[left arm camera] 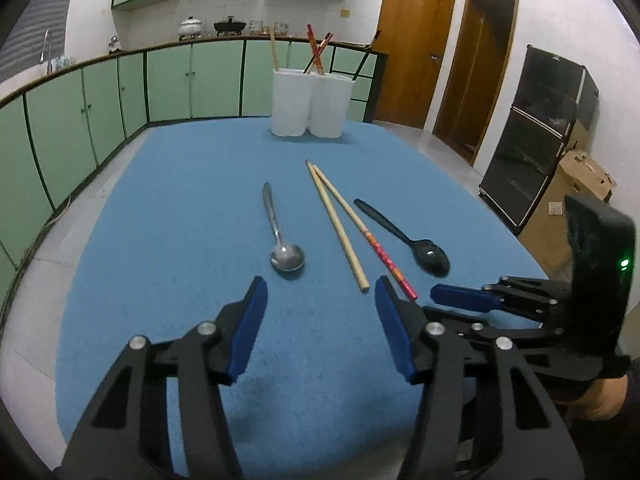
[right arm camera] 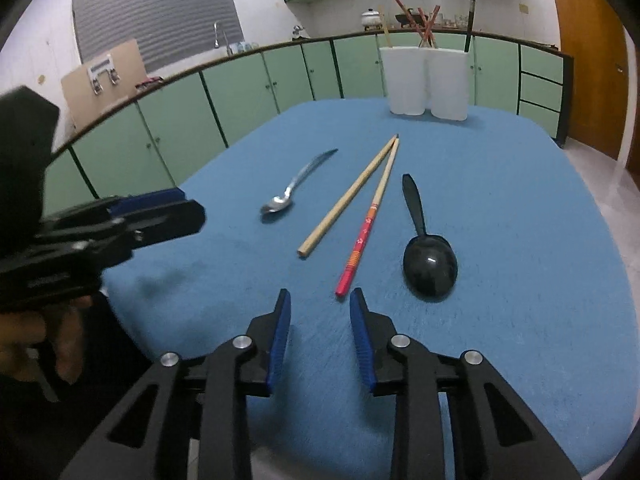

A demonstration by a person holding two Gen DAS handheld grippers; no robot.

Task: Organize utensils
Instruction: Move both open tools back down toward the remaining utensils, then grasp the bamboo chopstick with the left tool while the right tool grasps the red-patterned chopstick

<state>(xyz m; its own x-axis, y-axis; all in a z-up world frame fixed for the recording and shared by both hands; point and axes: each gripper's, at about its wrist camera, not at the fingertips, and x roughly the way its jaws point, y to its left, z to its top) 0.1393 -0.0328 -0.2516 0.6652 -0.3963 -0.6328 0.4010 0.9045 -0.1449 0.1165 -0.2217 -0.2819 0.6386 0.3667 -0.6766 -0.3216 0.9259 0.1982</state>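
Observation:
On the blue table (left arm camera: 168, 208) lie a metal spoon (left arm camera: 280, 240), a plain wooden chopstick (left arm camera: 338, 228), a red-ended chopstick (left arm camera: 362, 230) and a black spoon (left arm camera: 416, 242). They also show in the right wrist view: metal spoon (right arm camera: 292, 190), plain chopstick (right arm camera: 348, 196), red-ended chopstick (right arm camera: 370, 216), black spoon (right arm camera: 426, 254). Two white holders (left arm camera: 308, 102) with chopsticks stand at the far edge. My left gripper (left arm camera: 320, 296) is open and empty, just short of the utensils. My right gripper (right arm camera: 320, 304) is open and empty, near the red chopstick's end.
Green cabinets (left arm camera: 100, 112) run along the left and back walls. Wooden doors (left arm camera: 412, 44) and a black cabinet (left arm camera: 532, 144) with cardboard boxes stand at the right. The right gripper (left arm camera: 464, 298) appears in the left wrist view, the left gripper (right arm camera: 160, 208) in the right wrist view.

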